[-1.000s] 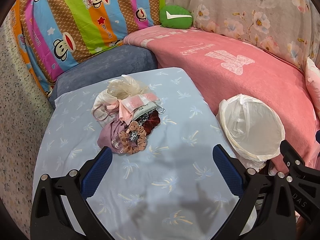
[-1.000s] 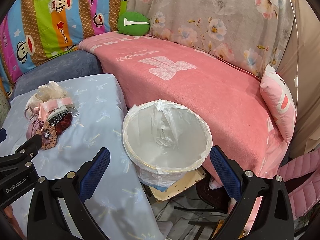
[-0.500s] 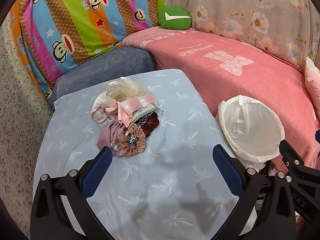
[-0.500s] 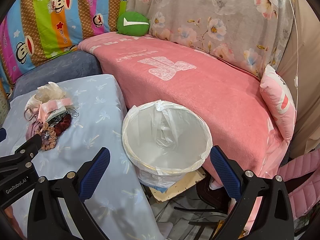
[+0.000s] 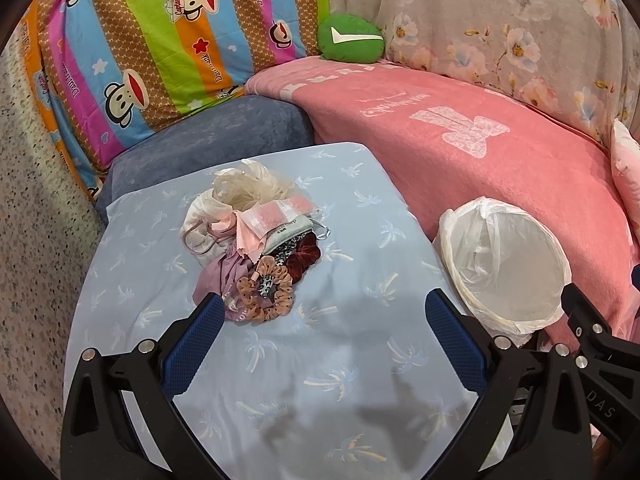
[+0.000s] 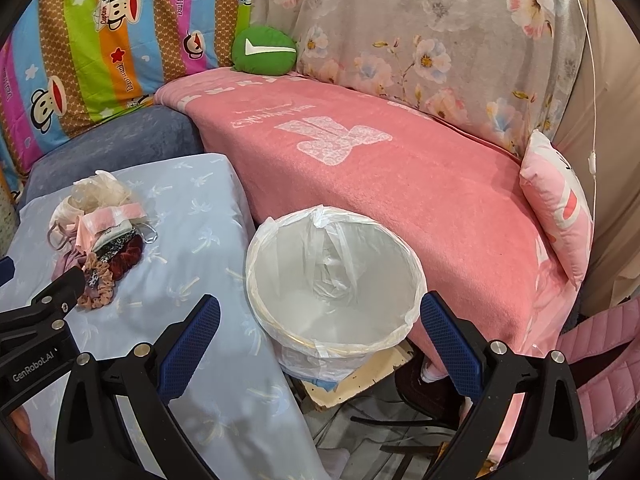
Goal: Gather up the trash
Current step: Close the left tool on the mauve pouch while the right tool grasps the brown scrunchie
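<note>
A heap of trash lies on the light blue table: scrunchies, cloth pouches, a pink wrapper and a crumpled cream bag. It also shows in the right wrist view. A white bin with a plastic liner stands to the table's right, seen empty in the right wrist view. My left gripper is open and empty, just short of the heap's near edge. My right gripper is open and empty, in front of the bin.
A pink blanket covers the sofa behind the bin. A green cushion lies at the back, a pink pillow at the right. A blue-grey seat sits behind the table. Cardboard and cables lie on the floor.
My left gripper has moved forward and slightly down toward the heap, which now sits closer to the fingertips. The right gripper has hardly moved.
</note>
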